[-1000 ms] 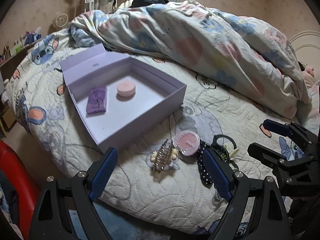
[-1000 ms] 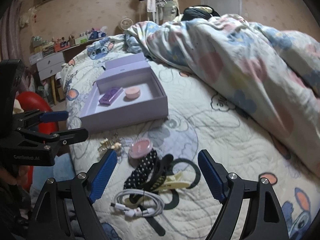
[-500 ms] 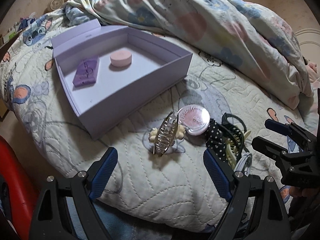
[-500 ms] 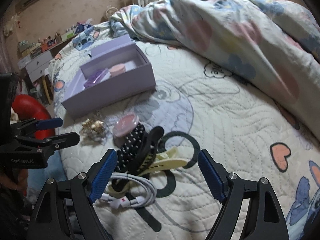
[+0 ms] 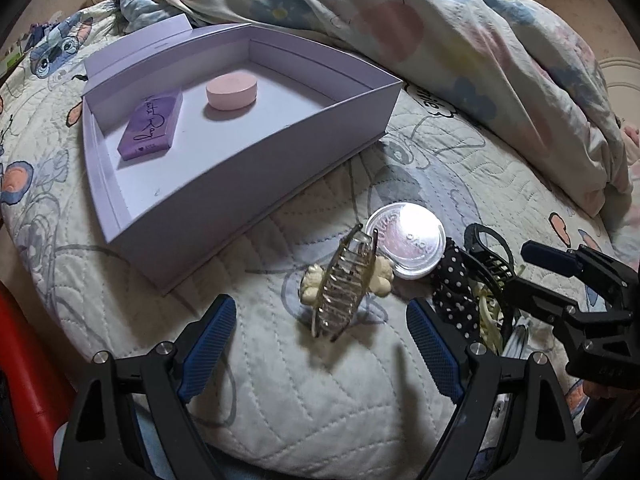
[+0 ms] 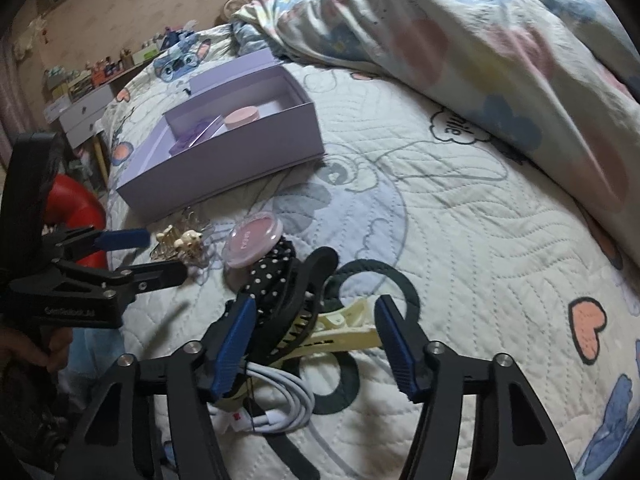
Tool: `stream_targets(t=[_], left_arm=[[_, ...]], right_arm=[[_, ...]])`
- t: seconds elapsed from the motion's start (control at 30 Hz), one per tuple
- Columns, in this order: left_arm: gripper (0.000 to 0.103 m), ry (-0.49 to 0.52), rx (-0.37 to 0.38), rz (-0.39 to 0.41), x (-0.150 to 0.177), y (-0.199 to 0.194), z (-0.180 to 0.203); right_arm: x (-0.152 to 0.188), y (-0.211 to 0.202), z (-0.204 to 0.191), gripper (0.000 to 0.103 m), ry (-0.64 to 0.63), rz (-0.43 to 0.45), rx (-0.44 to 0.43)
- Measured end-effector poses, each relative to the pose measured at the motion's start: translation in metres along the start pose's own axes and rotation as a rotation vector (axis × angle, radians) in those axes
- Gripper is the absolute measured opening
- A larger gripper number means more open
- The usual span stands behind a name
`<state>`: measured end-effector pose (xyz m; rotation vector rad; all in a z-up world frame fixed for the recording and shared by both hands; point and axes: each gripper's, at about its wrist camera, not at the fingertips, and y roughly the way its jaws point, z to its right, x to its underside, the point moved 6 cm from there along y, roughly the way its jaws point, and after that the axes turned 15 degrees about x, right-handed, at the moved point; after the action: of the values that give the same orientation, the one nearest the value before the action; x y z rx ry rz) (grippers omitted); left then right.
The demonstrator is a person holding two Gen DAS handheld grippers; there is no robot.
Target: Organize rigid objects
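Note:
An open lilac box lies on the bed, holding a purple card box and a pink round case. In front of it lie a clear claw hair clip on a cream flower clip, and a round pink compact. My left gripper is open, just short of the claw clip. My right gripper is open above a black claw clip, a cream clip and a polka-dot band.
A white cable lies coiled under my right gripper. A heaped floral duvet covers the far right of the bed. A red object and a dresser stand beyond the bed's left edge.
Both grippers moved forward and down toward the pile of clips. The claw clip now sits just ahead of my left fingers, the black clip between my right fingers. Both stayed open.

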<state>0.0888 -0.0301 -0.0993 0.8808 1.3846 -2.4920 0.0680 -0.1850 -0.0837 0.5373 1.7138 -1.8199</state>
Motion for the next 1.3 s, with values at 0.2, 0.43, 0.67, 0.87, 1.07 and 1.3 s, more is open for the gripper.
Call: stream_targets(t=[0.2,0.43,0.67,0.87,1.07,1.3], left_arm=[[0.079,0.037,0.001,-0.022,-0.004,0.009,0.001],[0.075,0.044,0.015,-0.039,-0.008,0.019,-0.001],[0.05,0.07,-0.043,-0.036,-0.014,0.024,-0.002],[0.04,0.053,-0.006,-0.043,-0.012,0.02,0.0],[0.037,0.025,0.003,-0.032,-0.015,0.012,0.002],[0.037,0.028,-0.011,-0.014,-0.014,0.004,0.0]], right_arm=[[0.0,0.008,-0.011,0.049,-0.042,-0.022,-0.006],[0.0,0.017,-0.009,0.027,-0.069,-0.051,0.043],[-0.001,0.016,0.0,0.024,0.002,-0.059,0.007],[-0.006,0.013,0.005,0.024,0.06,-0.05,-0.034],[-0.016,0.006,0.005,0.023,0.07,-0.023,-0.052],[-0.026,0.001,-0.002,0.023,0.033,0.002,-0.056]])
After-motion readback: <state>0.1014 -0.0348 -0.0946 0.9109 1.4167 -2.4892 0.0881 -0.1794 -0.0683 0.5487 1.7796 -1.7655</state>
